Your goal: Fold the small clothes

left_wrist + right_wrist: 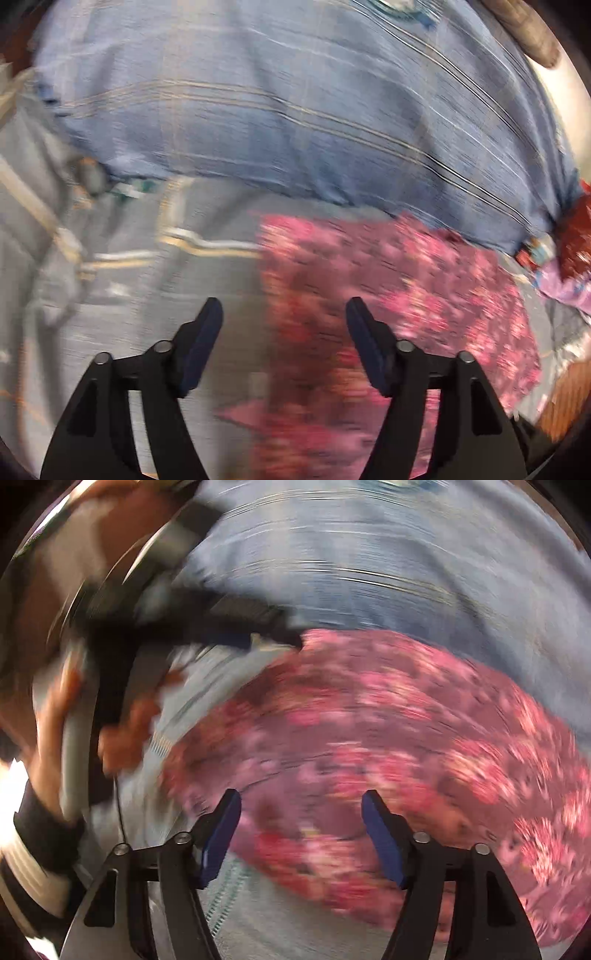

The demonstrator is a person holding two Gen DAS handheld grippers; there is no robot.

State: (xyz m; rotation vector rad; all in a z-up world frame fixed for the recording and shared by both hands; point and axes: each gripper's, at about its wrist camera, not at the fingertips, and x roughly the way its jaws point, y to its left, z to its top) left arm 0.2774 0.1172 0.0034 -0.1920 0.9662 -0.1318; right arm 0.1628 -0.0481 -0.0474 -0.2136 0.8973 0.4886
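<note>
The pink floral garment (388,295) is being left flat, orientation blurred; left gripper (284,317) and right gripper (301,808) are being held spread, empty.

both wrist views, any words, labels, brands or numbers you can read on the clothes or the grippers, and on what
None can be read in either view.
Pink floral garment: blurred flower print only, no text.
Blue striped cloth: woven stripes only.
Grey bed cover: blurred bands and marks, nothing legible.
Left gripper and right gripper: plain black frames and blue pads, no markings visible.
</note>
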